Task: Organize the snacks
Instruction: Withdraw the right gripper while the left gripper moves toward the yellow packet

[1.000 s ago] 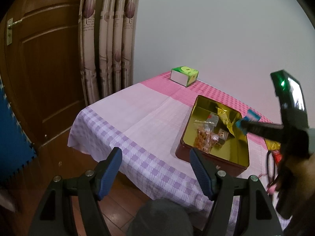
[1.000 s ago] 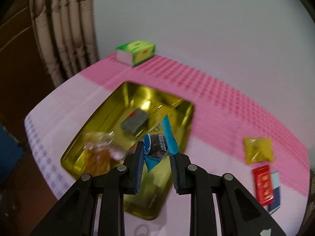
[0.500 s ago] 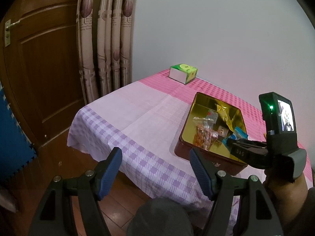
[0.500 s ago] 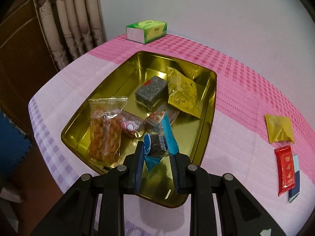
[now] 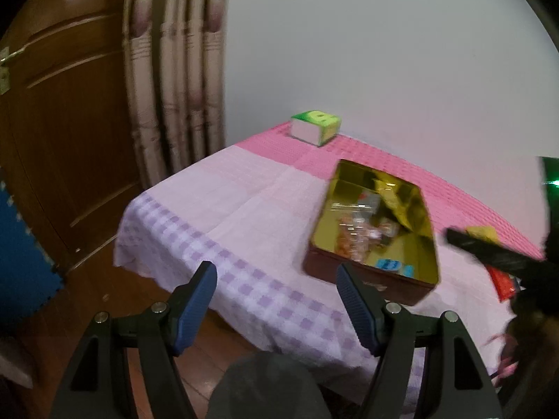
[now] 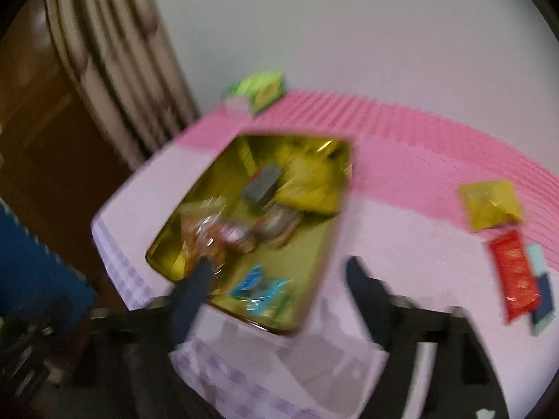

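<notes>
A gold tin (image 6: pixel 328 244) (image 5: pixel 428 227) sits on the pink and lilac tablecloth with several snacks inside. A blue-wrapped snack (image 6: pixel 260 288) (image 5: pixel 387 264) lies in its near end. My right gripper (image 6: pixel 279 279) is open and empty, above the tin's near corner; the view is blurred. It shows at the right edge of the left wrist view (image 5: pixel 489 255). My left gripper (image 5: pixel 276 296) is open and empty, off the table's near edge. A yellow packet (image 6: pixel 491 204), a red packet (image 6: pixel 517 279) and a blue one (image 6: pixel 543 296) lie on the cloth right of the tin.
A green tissue box (image 5: pixel 316 127) stands at the table's far corner. Curtains (image 5: pixel 174 87) and a wooden door (image 5: pixel 63 122) are to the left. A blue foam mat (image 5: pixel 21 255) is at the far left, over the wooden floor.
My right gripper opened and let go of the blue-wrapped snack, which now lies in the tin. The gripper then pulled back and to the right. The left gripper shifted slightly.
</notes>
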A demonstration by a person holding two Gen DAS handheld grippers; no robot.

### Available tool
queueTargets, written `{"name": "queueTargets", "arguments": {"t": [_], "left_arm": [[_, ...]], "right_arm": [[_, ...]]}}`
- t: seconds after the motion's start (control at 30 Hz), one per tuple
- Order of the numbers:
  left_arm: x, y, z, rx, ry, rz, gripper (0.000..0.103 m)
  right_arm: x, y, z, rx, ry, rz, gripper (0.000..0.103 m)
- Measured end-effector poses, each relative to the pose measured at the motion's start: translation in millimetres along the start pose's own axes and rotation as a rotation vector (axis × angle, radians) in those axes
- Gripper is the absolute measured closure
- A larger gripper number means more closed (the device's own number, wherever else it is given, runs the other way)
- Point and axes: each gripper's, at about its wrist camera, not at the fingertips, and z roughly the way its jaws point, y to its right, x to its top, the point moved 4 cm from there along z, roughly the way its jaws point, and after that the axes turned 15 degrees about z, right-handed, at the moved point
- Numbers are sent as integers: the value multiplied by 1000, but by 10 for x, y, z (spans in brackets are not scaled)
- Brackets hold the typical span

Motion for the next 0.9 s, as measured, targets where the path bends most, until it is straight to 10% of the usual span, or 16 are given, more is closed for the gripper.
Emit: {"name": "queueTargets", "arguments": {"t": [0.23, 0.4, 0.9], "left_arm": [[-42, 845, 52, -238, 16, 257, 31], [-91, 1766, 190, -486, -11, 426, 31], [897, 3983, 1214, -707, -36, 970, 31]], "right_arm": [[-241, 1790, -886, -313, 143, 180, 16], [-841, 2831, -1283, -383, 145, 425, 15], [-611, 3019, -1506, -238, 196, 441, 15]]}}
